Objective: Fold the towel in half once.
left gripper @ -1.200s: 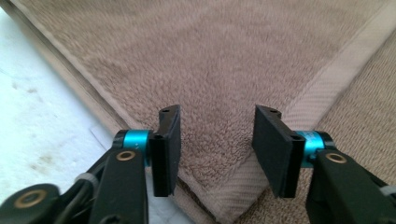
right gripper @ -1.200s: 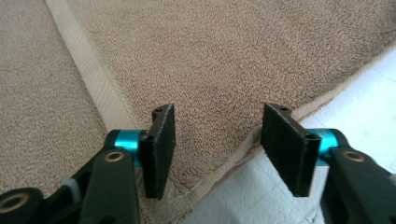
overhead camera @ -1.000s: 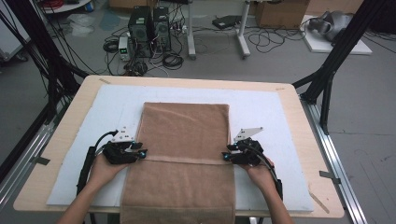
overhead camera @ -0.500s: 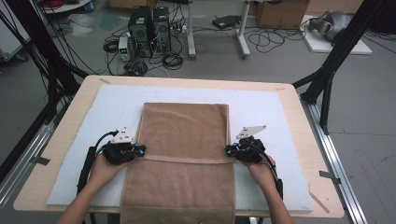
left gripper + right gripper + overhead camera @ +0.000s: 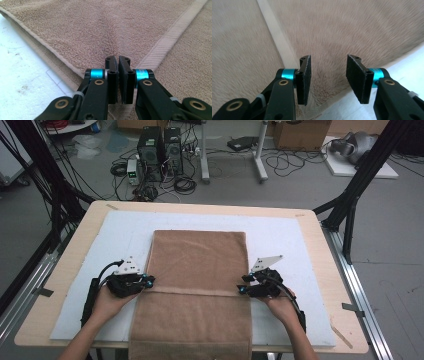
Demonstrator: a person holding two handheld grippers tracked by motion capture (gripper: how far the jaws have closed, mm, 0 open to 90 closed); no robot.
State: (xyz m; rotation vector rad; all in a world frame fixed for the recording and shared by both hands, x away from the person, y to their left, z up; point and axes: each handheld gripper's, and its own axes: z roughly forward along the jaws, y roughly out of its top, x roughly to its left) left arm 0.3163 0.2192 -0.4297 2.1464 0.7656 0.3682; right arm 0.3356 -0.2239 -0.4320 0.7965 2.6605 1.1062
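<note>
The towel (image 5: 197,285) runs off the bottom edge in the high view — the right gripper view is blurred.

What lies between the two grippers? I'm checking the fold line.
In the high view, brown towel with its woven band spans from left gripper to right gripper.

Brown towel (image 5: 197,290), folded, flat on table

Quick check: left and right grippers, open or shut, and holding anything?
Left gripper: shut on the folded brown terry towel, pinching its edge.
Right gripper: open, jaws just widened over the towel's edge, holding nothing.
</note>
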